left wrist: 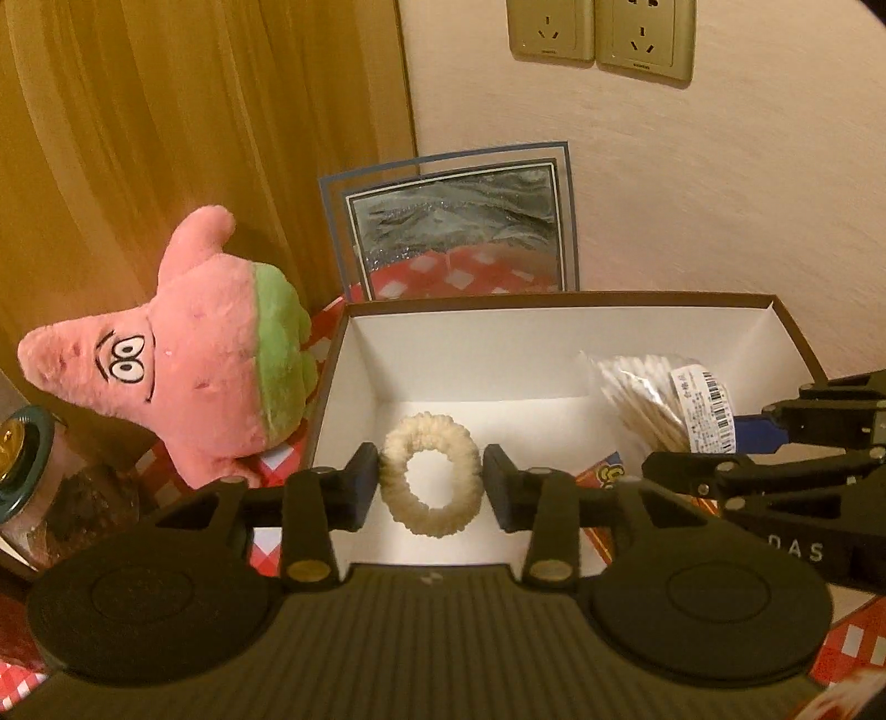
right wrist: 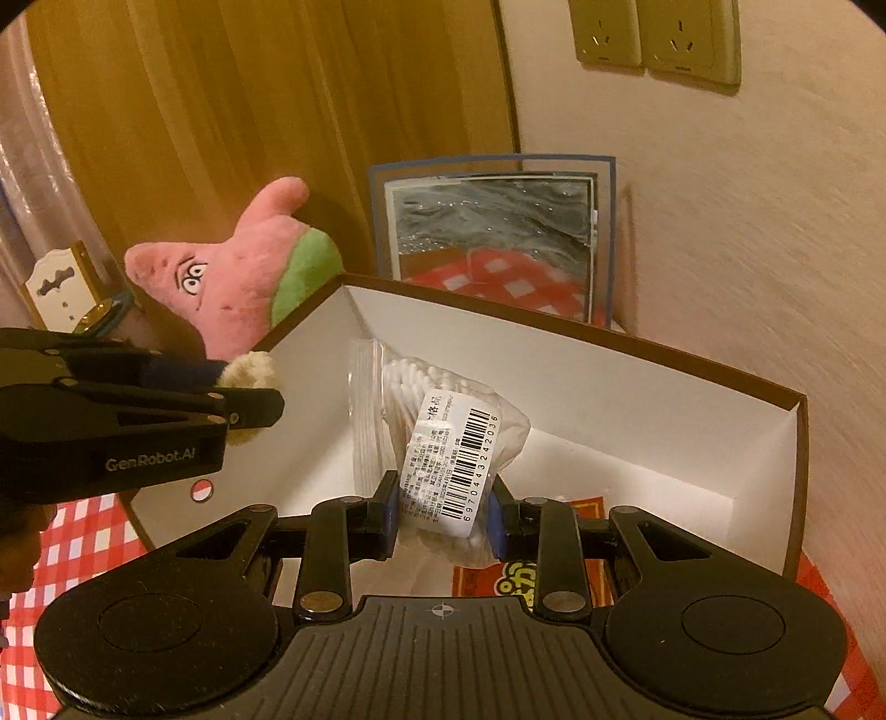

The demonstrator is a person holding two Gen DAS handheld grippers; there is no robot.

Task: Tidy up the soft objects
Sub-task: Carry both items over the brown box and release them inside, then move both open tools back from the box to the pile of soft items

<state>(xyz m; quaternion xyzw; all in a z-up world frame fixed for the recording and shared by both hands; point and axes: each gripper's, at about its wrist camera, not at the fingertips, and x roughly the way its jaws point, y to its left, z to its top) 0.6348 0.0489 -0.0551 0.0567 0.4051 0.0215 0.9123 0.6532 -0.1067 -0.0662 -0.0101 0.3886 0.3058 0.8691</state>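
My left gripper (left wrist: 432, 481) is shut on a cream fluffy hair scrunchie (left wrist: 431, 475) and holds it over the left part of an open white-lined cardboard box (left wrist: 354, 365). My right gripper (right wrist: 443, 509) is shut on a clear bag of cotton swabs (right wrist: 443, 443) with a barcode label, held over the same box (right wrist: 609, 399). The bag also shows in the left wrist view (left wrist: 664, 404). The scrunchie (right wrist: 246, 371) shows at the left gripper's tip in the right wrist view. A pink star plush toy (left wrist: 183, 365) with green shorts lies left of the box.
A framed picture (left wrist: 454, 232) leans on the wall behind the box. A jar (left wrist: 33, 487) with a dark lid stands at far left. A red checked cloth (right wrist: 83, 531) covers the table. A red snack packet (right wrist: 520, 576) lies in the box. Wall sockets (left wrist: 598, 33) sit above.
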